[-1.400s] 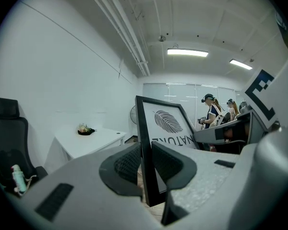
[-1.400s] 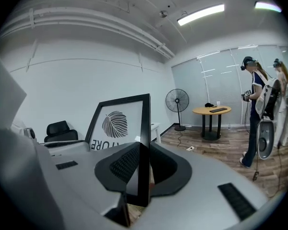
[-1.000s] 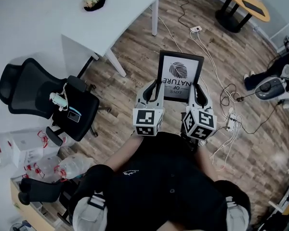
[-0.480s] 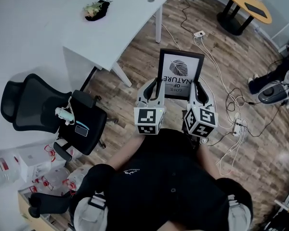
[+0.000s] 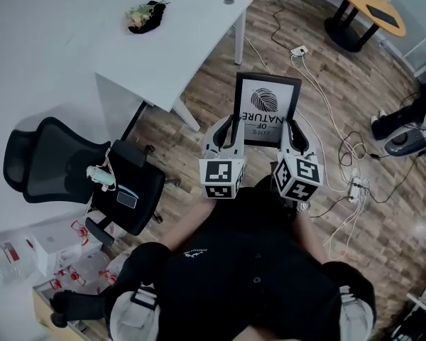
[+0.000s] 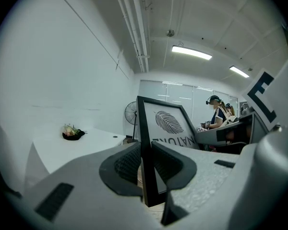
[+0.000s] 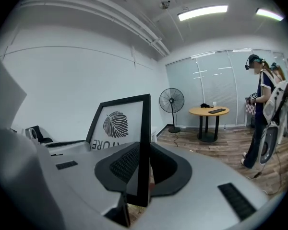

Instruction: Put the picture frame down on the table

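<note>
The black-framed picture (image 5: 266,109), with a leaf print and lettering that reads upside down, is in the air, upright and leaning slightly back. It hangs over the wooden plank floor (image 5: 209,84), just off the near corner of the white rectangular table (image 5: 163,48) and clear of it. Its left edge stands between the fingers (image 6: 125,164) of the left gripper (image 5: 229,126), which are closed on the rim from front and back. The right gripper (image 5: 292,128) pinches the right edge the same way. Towards the table's far end sits what looks like a small dark dish of flowers (image 5: 143,13). A black office chair (image 5: 78,169) stands near the table's left side.
</note>
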A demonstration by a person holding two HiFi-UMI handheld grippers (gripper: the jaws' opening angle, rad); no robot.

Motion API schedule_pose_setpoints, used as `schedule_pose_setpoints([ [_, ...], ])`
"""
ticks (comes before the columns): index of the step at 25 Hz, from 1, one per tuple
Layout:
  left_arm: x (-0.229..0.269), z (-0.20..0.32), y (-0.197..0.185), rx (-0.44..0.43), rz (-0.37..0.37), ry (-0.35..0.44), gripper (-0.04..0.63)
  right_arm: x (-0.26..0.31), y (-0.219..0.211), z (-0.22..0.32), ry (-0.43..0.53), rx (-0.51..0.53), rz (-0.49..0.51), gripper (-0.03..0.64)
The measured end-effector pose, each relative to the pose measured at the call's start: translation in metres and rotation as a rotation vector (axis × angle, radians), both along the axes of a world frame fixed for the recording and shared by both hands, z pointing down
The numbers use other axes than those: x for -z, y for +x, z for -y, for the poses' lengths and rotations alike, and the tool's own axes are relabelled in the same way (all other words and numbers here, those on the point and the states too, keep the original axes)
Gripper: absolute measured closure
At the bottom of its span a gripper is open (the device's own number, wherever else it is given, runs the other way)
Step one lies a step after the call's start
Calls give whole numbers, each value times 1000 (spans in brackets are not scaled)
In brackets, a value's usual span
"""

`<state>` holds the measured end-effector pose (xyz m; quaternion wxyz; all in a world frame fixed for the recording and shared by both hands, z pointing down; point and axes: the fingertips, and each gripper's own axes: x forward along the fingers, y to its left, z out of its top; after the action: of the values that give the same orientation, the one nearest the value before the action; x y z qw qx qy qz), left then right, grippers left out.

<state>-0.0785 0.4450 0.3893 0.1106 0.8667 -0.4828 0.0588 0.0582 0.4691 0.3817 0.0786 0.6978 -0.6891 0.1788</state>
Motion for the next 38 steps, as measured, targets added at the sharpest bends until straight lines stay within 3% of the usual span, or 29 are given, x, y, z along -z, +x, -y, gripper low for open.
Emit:
schedule_pose_setpoints([
  [18,-9,103,7,106,15,-18,522,-11,9,118,-16,108,21,552],
  [38,2,253,135,205,56,-34,522,-6,137,285,-35,205,66,552],
])
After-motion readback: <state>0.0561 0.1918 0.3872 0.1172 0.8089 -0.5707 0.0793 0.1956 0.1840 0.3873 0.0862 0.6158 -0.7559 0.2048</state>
